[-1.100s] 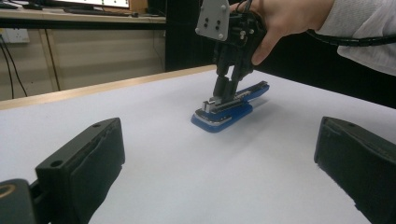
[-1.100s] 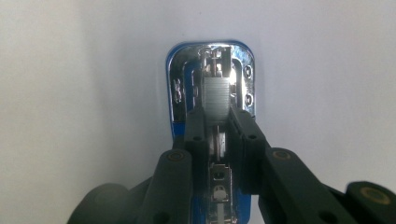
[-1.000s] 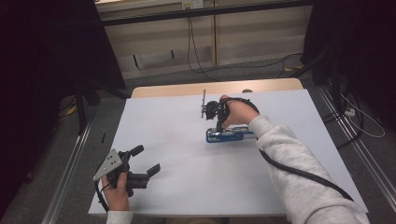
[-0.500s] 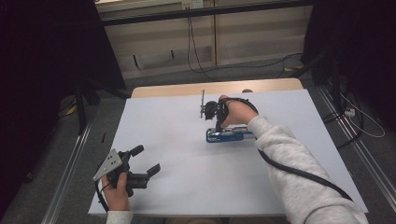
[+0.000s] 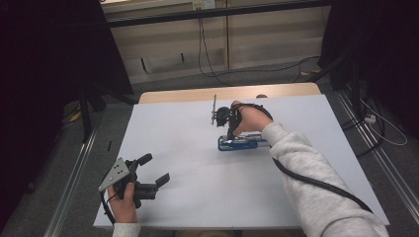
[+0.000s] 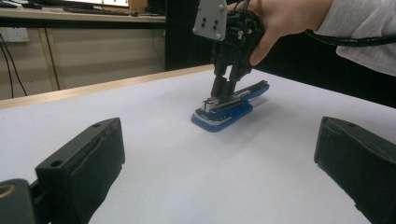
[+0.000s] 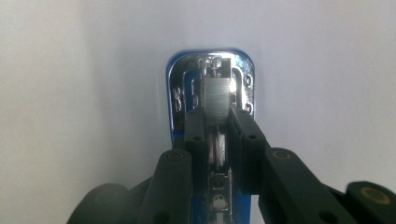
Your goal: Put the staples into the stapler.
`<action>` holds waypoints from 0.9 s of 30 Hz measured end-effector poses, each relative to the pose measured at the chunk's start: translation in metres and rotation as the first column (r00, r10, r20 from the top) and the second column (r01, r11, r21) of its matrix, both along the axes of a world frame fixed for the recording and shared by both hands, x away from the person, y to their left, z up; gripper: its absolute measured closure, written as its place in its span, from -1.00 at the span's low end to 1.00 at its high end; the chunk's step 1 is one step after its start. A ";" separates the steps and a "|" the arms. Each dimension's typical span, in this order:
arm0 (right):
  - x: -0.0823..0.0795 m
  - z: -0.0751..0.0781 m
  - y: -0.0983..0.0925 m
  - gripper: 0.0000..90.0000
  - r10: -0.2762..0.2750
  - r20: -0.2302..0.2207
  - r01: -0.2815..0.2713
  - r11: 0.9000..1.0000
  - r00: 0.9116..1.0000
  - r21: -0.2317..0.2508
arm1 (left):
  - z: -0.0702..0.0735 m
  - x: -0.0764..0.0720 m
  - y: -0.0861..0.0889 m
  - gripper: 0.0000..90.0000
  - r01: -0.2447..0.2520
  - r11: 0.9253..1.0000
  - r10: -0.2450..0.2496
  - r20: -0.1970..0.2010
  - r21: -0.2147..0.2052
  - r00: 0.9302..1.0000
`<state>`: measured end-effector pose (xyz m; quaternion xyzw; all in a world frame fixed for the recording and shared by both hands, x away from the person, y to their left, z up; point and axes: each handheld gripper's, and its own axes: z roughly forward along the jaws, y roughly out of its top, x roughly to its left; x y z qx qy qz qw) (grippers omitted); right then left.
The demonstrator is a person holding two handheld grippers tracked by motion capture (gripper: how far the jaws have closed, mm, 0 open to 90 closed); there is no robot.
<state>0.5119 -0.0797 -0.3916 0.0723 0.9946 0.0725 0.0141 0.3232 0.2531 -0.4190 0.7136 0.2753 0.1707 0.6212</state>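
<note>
White sheeting covers the desk (image 5: 197, 148), with a strip of bare wood showing along its far edge. At the near left corner the left gripper (image 5: 157, 170) rests low over the surface in the person's left hand (image 5: 123, 202), its grey three-cornered plate on top. Its fingers (image 6: 84, 163) stand wide apart with nothing but bare desk between them — in the left gripper view they frame the scene from either side.

Toward the middle, a little right of centre and in the far half of the desk, lies the blue stapler (image 5: 238, 144), flat on the sheeting with its length running across the desk. Its metal top arm sits over the blue base, and the shiny nose (image 7: 212, 79) shows plainly in the right gripper view.

Above it the right gripper (image 6: 224, 86) points straight down, held by the right hand (image 5: 252, 118) in a pale grey sleeve, a black cable trailing back along the forearm. Its fingers (image 7: 196, 135) are drawn in narrow and clamp the stapler's metal arm from both sides — one pad against each flank, just behind the nose.
</note>
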 end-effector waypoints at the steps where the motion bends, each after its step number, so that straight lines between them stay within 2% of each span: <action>1: 0.000 -0.001 0.000 0.74 0.001 -0.002 -0.001 1.000 1.000 0.004 | 0.000 0.000 0.000 -0.96 0.001 1.000 -0.001 0.000 -0.002 1.000; 4: 0.000 -0.001 0.000 0.74 -0.004 -0.005 0.004 1.000 1.000 0.004 | 0.000 0.000 0.000 -0.96 -0.003 1.000 0.003 -0.005 -0.009 1.000; 8: 0.000 -0.001 0.000 0.74 -0.004 -0.005 0.004 1.000 1.000 0.002 | 0.000 0.000 0.000 -0.96 -0.007 1.000 0.007 0.001 0.003 1.000; 12: 0.000 0.001 0.001 0.74 -0.005 -0.004 0.005 1.000 1.000 0.014 | 0.000 0.000 0.000 -0.96 -0.002 1.000 0.002 -0.004 -0.009 1.000; 13: 0.000 0.001 0.001 0.74 -0.004 -0.001 0.004 1.000 1.000 0.012 | 0.000 0.000 0.000 -0.96 -0.001 1.000 0.001 0.007 0.000 1.000; 16: 0.000 0.001 0.002 0.74 -0.006 -0.002 0.006 1.000 1.000 0.009 | 0.000 0.000 0.001 -0.96 -0.001 1.000 0.001 0.006 0.000 1.000; 19: 0.000 0.000 0.003 0.74 -0.004 0.003 0.004 1.000 1.000 0.009 | 0.000 -0.001 0.000 -0.96 -0.007 1.000 0.007 -0.007 -0.009 1.000; 23: 0.000 0.000 0.003 0.74 -0.005 0.001 0.005 1.000 1.000 0.011 | 0.000 0.000 0.000 -0.96 0.001 1.000 -0.001 0.001 0.000 1.000; 27: 0.000 0.000 0.004 0.74 -0.004 0.001 0.004 1.000 1.000 0.010 | 0.000 -0.001 0.000 -0.96 -0.003 1.000 0.003 -0.006 -0.009 1.000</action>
